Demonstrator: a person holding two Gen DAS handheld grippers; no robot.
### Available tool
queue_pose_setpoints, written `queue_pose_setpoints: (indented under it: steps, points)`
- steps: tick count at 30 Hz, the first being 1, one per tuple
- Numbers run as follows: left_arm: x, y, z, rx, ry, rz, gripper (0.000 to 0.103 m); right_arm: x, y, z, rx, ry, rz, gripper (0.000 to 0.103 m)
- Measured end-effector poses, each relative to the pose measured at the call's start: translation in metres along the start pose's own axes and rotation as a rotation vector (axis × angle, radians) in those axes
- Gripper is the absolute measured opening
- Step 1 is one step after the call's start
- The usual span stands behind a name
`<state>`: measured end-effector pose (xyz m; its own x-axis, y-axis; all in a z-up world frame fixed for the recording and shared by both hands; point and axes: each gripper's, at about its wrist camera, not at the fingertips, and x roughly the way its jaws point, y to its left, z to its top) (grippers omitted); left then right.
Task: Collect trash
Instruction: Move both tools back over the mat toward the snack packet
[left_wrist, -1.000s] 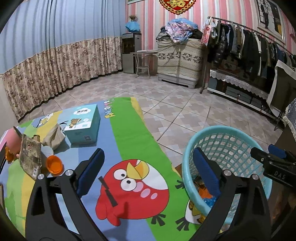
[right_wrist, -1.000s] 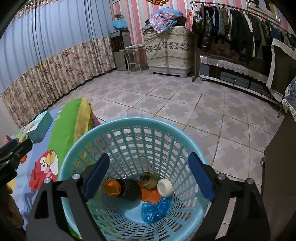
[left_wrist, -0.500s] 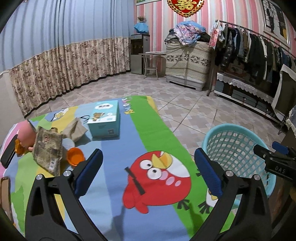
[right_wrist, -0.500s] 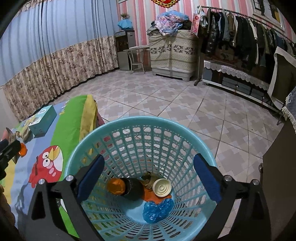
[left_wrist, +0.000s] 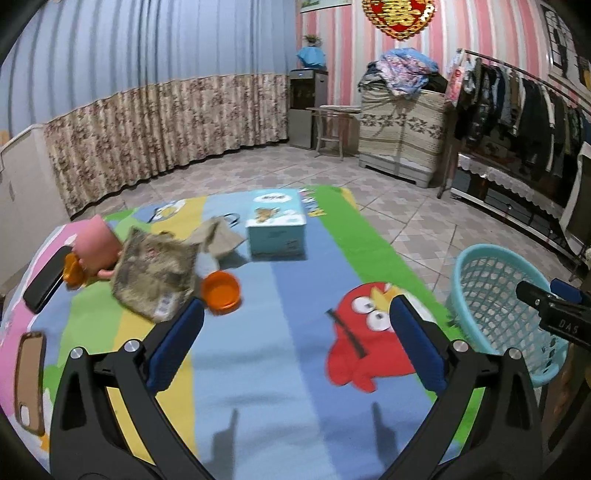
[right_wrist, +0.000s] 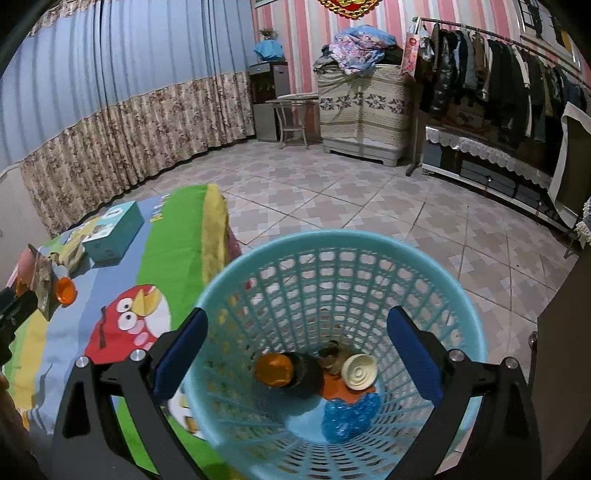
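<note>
The right gripper (right_wrist: 295, 343) is held over the turquoise basket (right_wrist: 436, 266), its fingers spread wide and just opened further, nothing between them. At the basket's bottom an orange lid (right_wrist: 273, 369), a cream lid (right_wrist: 359, 371) and a blue wrapper (right_wrist: 349, 413) are seen. The left gripper (left_wrist: 295, 341) is poised over the cartoon-print worktop (left_wrist: 258, 369), fingers released and empty. Near the worktop's left edge an orange cap (left_wrist: 221, 291) and a crumpled packet (left_wrist: 155, 271) are left lying.

Counts on the counter and in the basket
One basket (right_wrist: 332, 243), one tissue box (left_wrist: 275, 225), two phones (left_wrist: 44, 278), one pink cup (left_wrist: 98, 245), one orange lid (left_wrist: 221, 291) outside.
</note>
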<state>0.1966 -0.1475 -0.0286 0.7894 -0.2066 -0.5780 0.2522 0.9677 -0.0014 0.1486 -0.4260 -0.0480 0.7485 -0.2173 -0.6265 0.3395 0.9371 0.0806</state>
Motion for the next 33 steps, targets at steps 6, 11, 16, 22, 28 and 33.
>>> queue_pose_setpoints:
  steps: [6,11,16,22,28,33]
  points:
    - [-0.005,0.037,-0.013,-0.011,0.003,0.056,0.097,0.001,0.034,-0.004,-0.078,-0.008,0.010,0.096]
    - [-0.005,0.079,-0.019,-0.045,0.014,0.102,0.097,0.008,0.056,-0.009,-0.115,0.027,0.023,0.096]
    - [-0.004,0.123,-0.023,-0.073,0.023,0.152,0.097,0.015,0.084,-0.014,-0.157,0.047,0.047,0.096]
    - [-0.007,0.179,-0.028,-0.108,0.019,0.226,0.097,0.026,0.137,-0.025,-0.237,0.088,0.094,0.096]
    - [-0.011,0.226,-0.031,-0.165,0.019,0.251,0.097,0.036,0.182,-0.026,-0.255,0.108,0.160,0.096]
    - [-0.010,0.242,-0.025,-0.149,-0.003,0.274,0.097,0.040,0.210,-0.019,-0.252,0.088,0.211,0.096]
